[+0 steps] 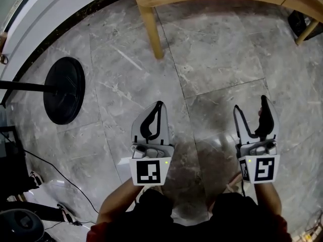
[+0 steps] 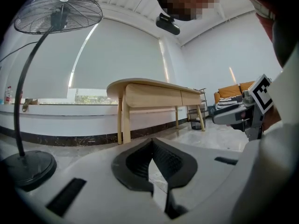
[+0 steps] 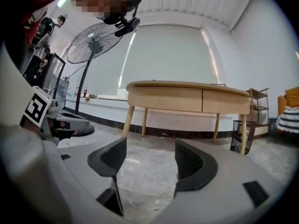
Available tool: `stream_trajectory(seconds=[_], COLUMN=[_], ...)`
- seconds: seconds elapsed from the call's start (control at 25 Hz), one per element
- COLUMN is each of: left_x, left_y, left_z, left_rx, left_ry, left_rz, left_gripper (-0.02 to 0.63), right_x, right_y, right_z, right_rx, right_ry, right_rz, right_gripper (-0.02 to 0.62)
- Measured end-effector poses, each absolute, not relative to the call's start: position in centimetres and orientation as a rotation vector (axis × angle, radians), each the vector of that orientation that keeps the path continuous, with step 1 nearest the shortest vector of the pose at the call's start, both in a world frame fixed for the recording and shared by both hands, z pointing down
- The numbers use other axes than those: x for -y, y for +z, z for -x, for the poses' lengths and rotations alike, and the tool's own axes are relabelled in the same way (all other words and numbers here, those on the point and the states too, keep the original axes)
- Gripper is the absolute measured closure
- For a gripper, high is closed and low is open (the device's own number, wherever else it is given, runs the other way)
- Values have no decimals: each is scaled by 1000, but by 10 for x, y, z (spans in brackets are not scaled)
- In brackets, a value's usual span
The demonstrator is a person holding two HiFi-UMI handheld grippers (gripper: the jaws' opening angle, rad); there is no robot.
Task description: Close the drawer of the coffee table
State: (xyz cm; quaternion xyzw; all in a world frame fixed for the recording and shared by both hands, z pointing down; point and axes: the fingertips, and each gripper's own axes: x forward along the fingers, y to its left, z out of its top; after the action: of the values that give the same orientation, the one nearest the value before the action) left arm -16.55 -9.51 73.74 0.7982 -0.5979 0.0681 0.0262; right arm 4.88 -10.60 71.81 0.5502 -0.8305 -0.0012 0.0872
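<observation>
Facing coffee table (image 3: 187, 97) well ahead, floor (image 1: 217, 59) between | left tongs (image 1: 160, 104) pinched tip-to-tip | right tongs (image 1: 250, 104) wide, empty

1 left gripper (image 1: 160, 105), 1 right gripper (image 1: 250, 104) — 1 coffee table (image 3: 187, 84) w/ 2 drawers (image 3: 163, 98), 4 legs (image 3: 127, 120) — 1 fan (image 3: 96, 43).

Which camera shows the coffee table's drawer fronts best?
The right gripper view: the table faces it, both drawer fronts visible whole. The left gripper view shows them at a slant; the head view catches only the table's edge and legs.
</observation>
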Motion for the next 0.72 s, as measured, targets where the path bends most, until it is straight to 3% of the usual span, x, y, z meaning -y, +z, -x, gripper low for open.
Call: stream_trajectory(seconds=[0.72], left_x=[66], left_y=[756], left_z=[162], left_rx=[1846], left_ry=[330], left_rz=[-2492], left_gripper=[598], right_x=[93], right_y=[730], right_z=[-31], right_rx=[2468], right_ry=[-74], right_rz=[-1591], right_gripper=[285])
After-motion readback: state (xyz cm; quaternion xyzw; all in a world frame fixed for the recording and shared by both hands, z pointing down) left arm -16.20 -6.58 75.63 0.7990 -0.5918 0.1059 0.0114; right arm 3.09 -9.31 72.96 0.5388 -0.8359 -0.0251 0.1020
